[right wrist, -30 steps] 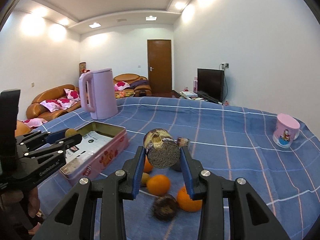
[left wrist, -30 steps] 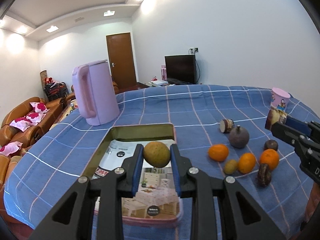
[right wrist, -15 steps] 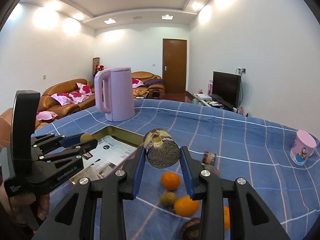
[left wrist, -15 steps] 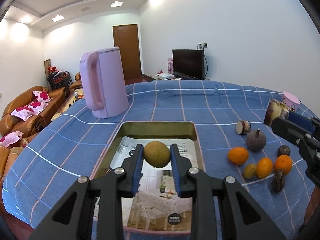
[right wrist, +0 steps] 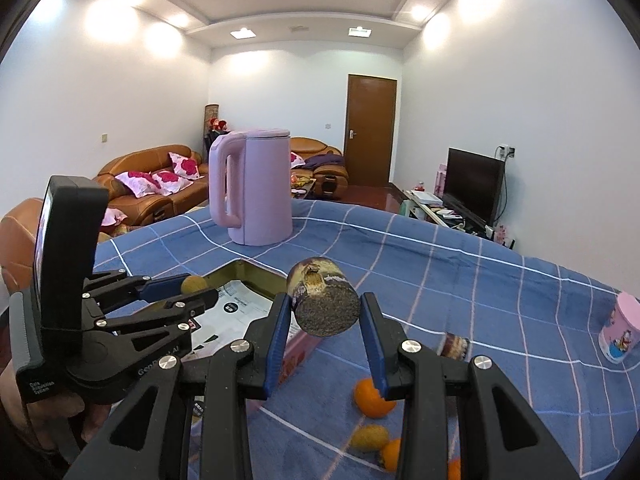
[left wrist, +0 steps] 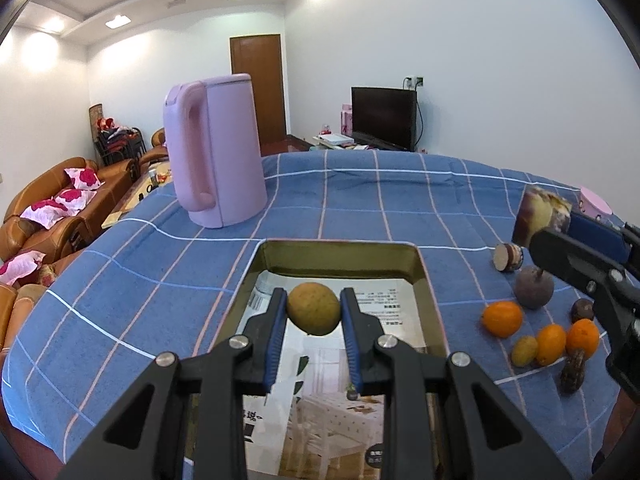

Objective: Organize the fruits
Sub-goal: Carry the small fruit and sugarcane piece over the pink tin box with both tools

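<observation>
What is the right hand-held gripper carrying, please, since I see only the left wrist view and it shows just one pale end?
Observer: The right hand-held gripper is shut on a cut fruit piece whose near face is dark and speckled.
Operator: Is the pink thing at my right edge a cup?
Observer: Yes, a pink mug with a cartoon print, upright on the cloth.
Operator: Does my fruit touch the tin's floor?
Observer: It appears not: from the side, the round fruit hangs in the left hand-held gripper above the tin.
</observation>
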`<state>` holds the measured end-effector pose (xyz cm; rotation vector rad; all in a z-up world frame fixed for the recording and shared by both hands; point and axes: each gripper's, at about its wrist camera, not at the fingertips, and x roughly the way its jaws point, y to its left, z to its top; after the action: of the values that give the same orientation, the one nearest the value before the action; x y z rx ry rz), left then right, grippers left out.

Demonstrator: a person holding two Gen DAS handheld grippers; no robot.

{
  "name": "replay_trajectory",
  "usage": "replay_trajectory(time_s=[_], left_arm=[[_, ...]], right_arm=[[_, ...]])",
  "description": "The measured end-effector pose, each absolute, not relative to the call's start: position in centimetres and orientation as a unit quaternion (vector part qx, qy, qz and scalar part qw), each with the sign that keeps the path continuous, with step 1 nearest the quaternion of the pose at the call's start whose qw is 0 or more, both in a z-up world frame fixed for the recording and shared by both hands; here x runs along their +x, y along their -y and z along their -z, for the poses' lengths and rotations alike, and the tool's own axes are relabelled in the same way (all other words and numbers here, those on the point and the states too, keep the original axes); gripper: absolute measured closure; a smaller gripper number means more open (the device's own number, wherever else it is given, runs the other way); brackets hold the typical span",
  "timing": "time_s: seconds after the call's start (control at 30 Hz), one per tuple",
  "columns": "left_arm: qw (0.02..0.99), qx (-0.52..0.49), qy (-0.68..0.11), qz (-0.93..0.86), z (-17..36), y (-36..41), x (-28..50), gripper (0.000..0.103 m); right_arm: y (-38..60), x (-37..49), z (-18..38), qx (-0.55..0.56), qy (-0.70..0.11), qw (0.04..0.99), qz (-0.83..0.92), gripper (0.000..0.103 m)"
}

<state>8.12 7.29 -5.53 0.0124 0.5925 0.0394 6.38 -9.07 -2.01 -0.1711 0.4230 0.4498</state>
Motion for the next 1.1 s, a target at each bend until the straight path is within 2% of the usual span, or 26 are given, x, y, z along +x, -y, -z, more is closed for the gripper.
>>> replay_trajectory(time_s=[1.1], left_arm=[[0.940,0.005,-0.340,-0.025,7.3,-9.4,10.7,0.075]], right_arm=[[3.0,9.7,6.1,-0.113,-0.268,0.922,-0.257,0.066]])
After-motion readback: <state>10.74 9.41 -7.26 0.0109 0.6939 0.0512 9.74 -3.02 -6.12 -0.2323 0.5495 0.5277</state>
